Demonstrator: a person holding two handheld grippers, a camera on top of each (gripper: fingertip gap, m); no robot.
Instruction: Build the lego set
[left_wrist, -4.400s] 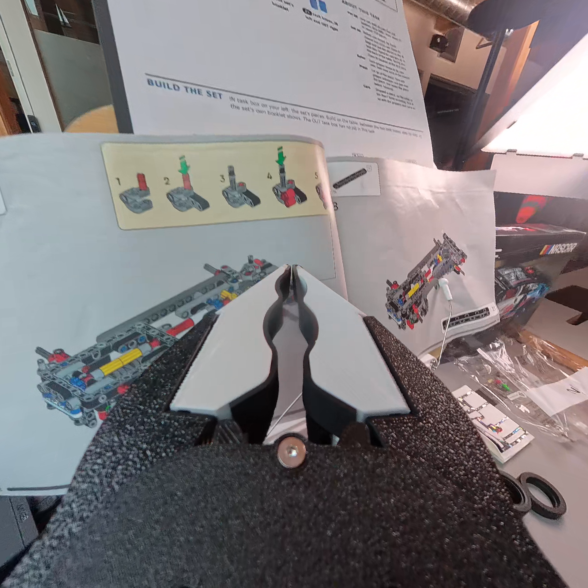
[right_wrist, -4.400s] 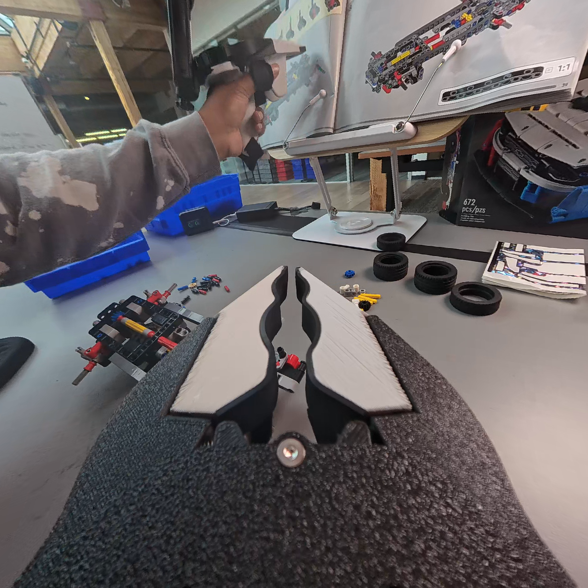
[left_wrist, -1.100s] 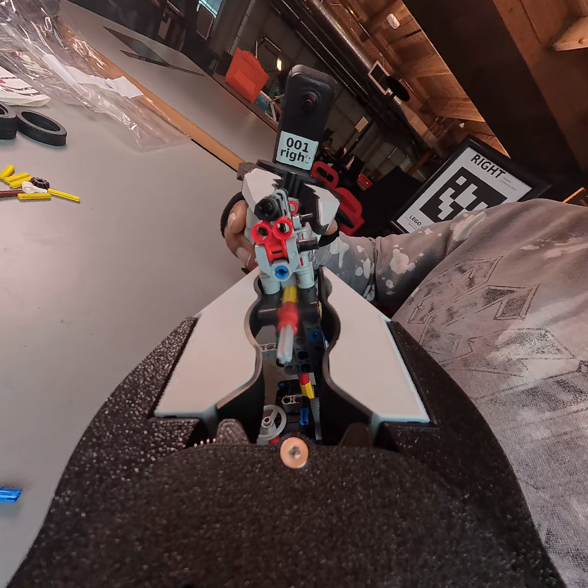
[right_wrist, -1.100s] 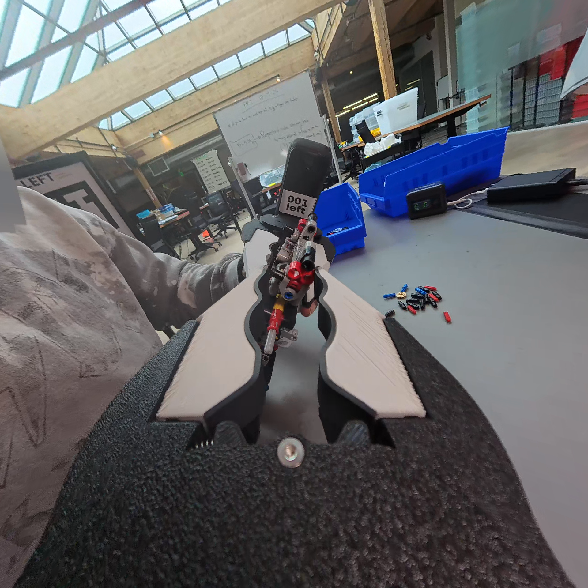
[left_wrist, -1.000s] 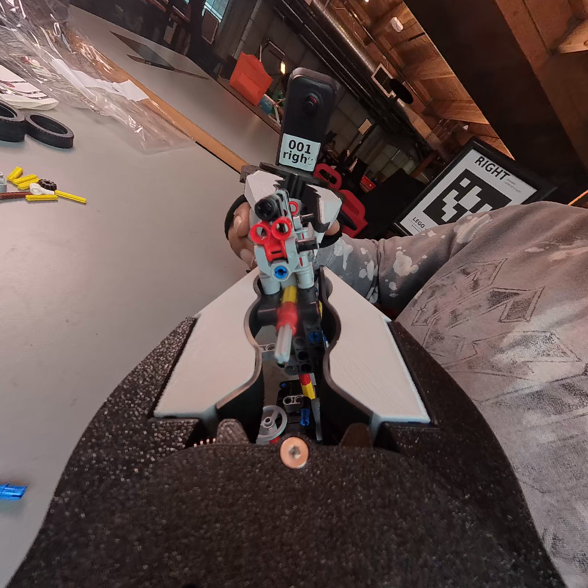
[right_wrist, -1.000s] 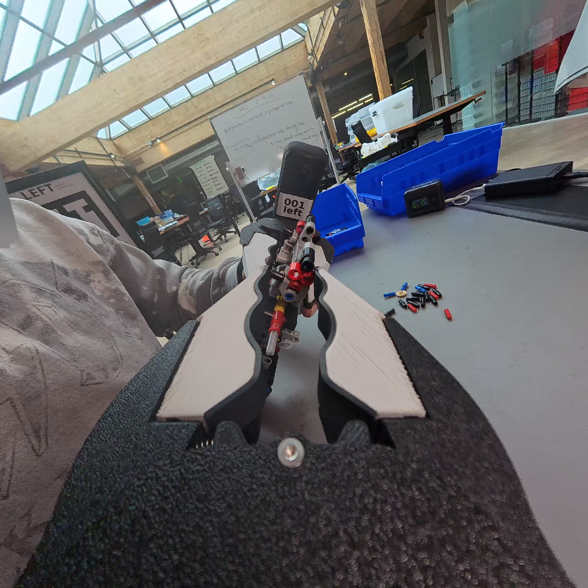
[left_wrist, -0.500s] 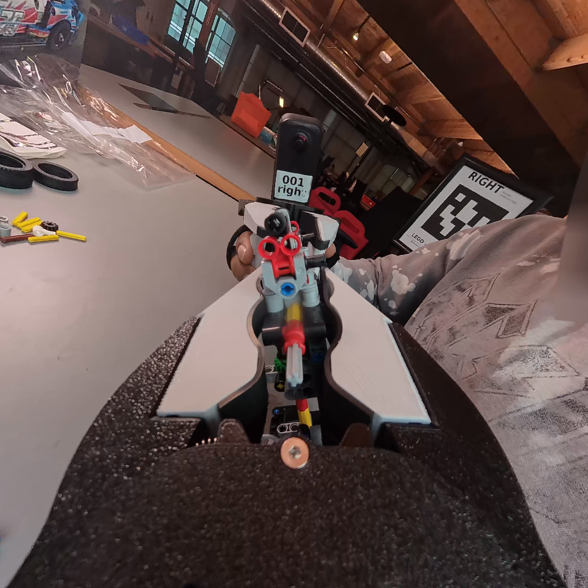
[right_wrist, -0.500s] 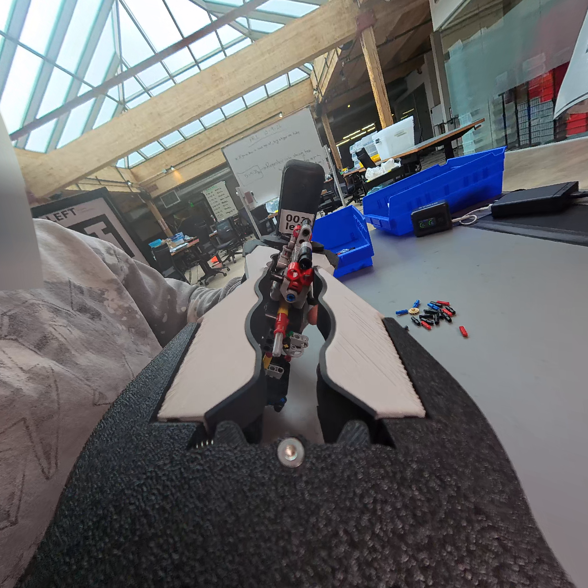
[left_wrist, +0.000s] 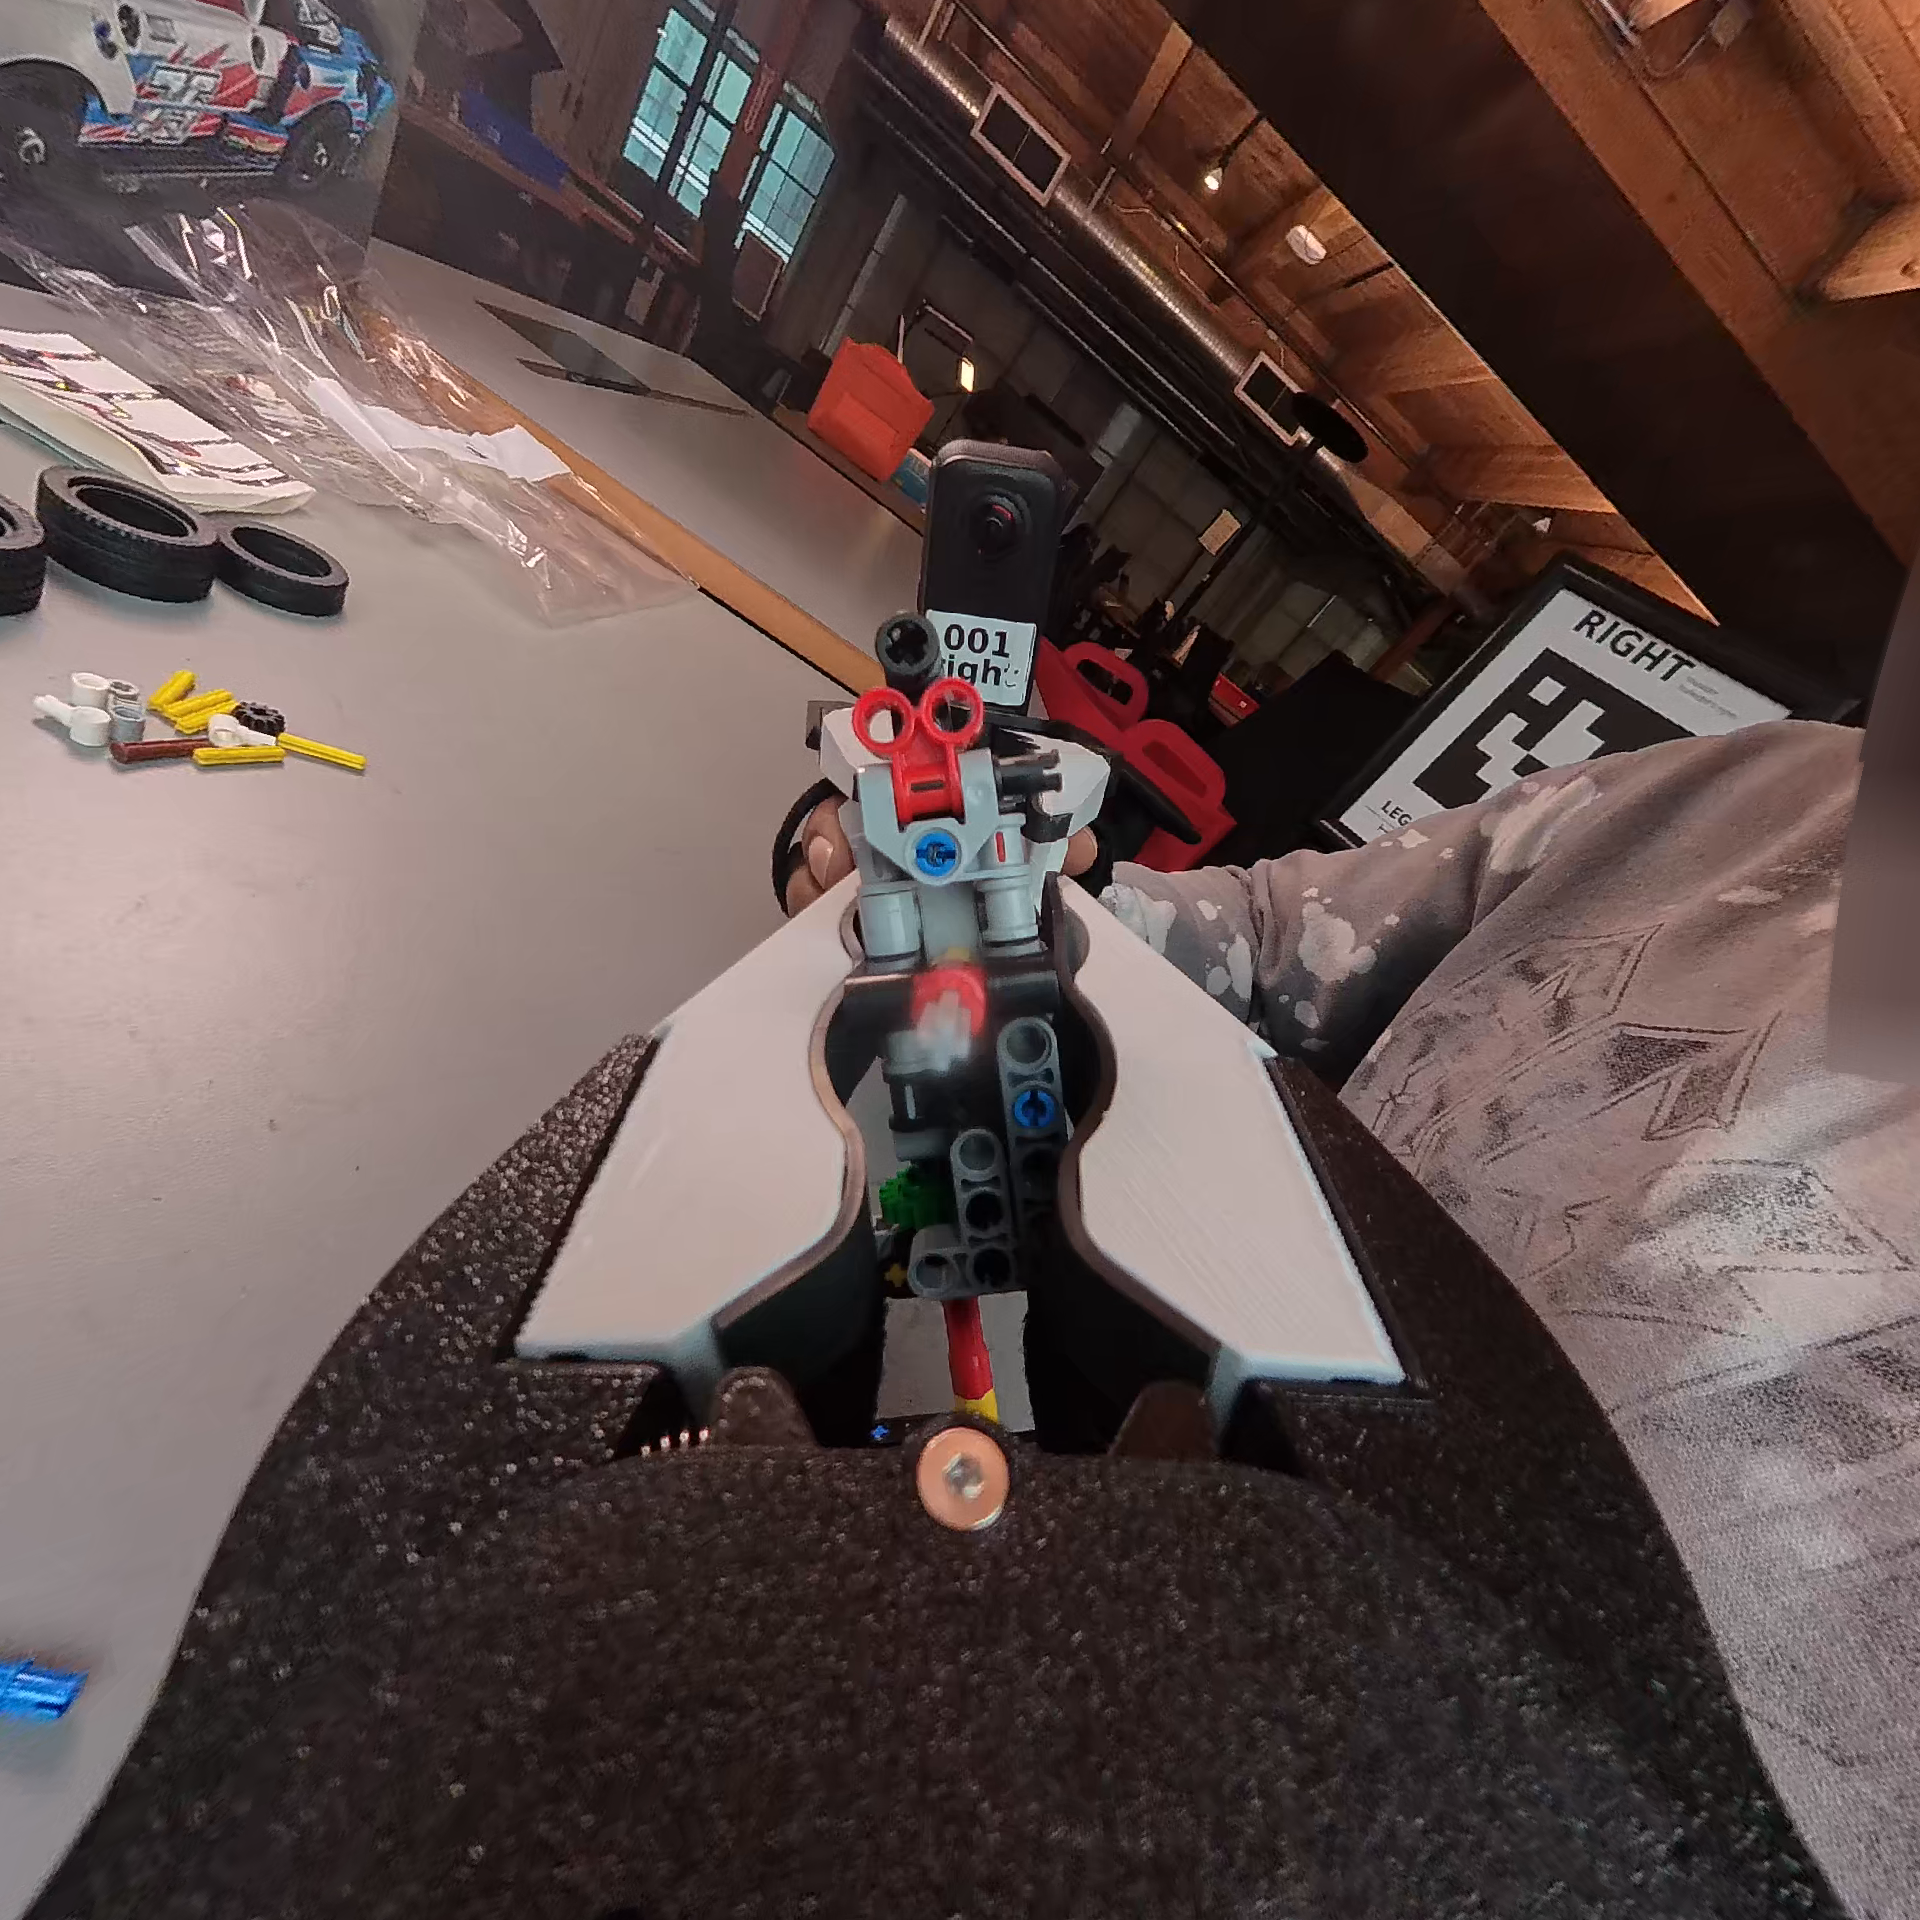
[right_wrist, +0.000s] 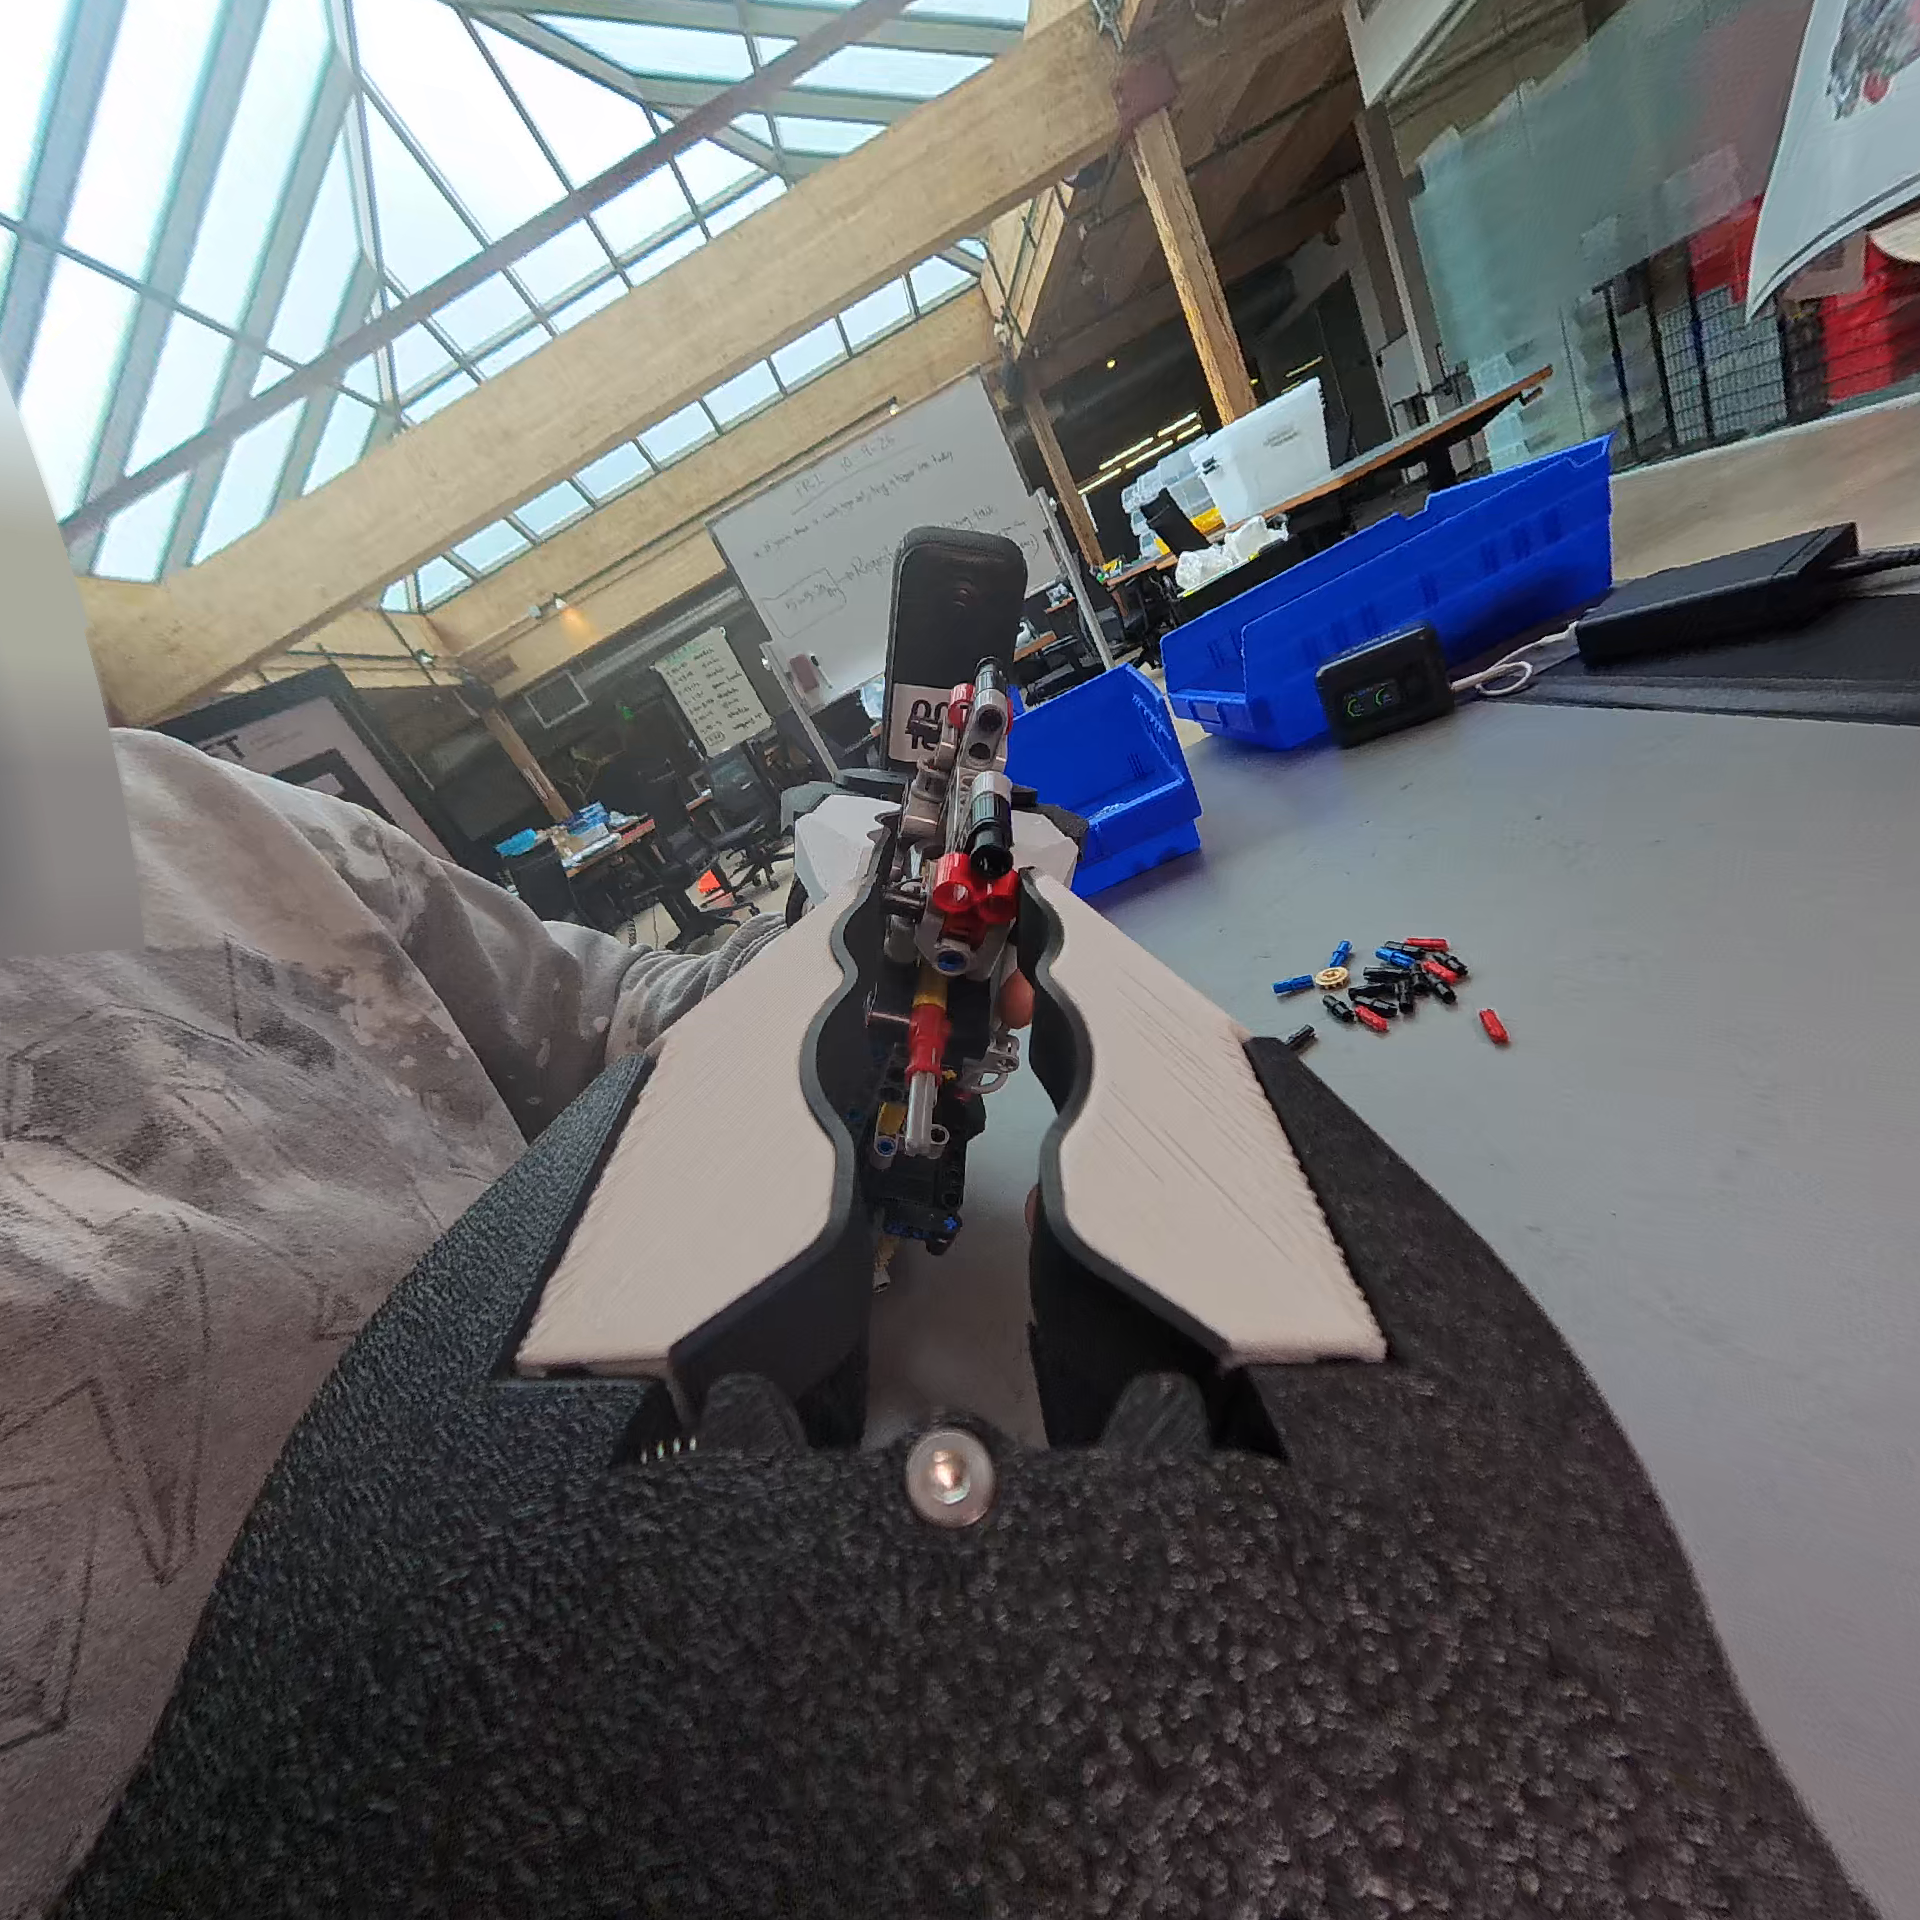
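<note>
A partly built lego chassis (left_wrist: 940, 831) of grey, black and red beams is held in the air between my two grippers, which face each other. My left gripper (left_wrist: 956, 914) is shut on its near end; a red axle and black beams lie between the fingers. The right gripper's white body (left_wrist: 1075, 795), with a hand on it, shows just behind the chassis. In the right wrist view my right gripper (right_wrist: 935, 899) is shut on the other end of the chassis (right_wrist: 961, 883), with the left gripper's camera (right_wrist: 956, 613) behind it.
On the grey table (left_wrist: 416, 935) lie black tyres (left_wrist: 125, 530), loose yellow and white pieces (left_wrist: 197, 722), clear plastic bags (left_wrist: 436, 436) and a blue piece (left_wrist: 36, 1688). The right wrist view shows a pile of small pins (right_wrist: 1392, 982), blue bins (right_wrist: 1392, 603) and a grey sleeve (right_wrist: 260, 1039). The tips of both grippers are at nearly the same place. Between my left fingertips and the blue piece (left_wrist: 36, 1688) there is roughly 15 cm.
Both grippers were empty 4.4 s ago, with the chassis on the table. Over the last second both tilted upward with the chassis, which has turned between the left fingers.
</note>
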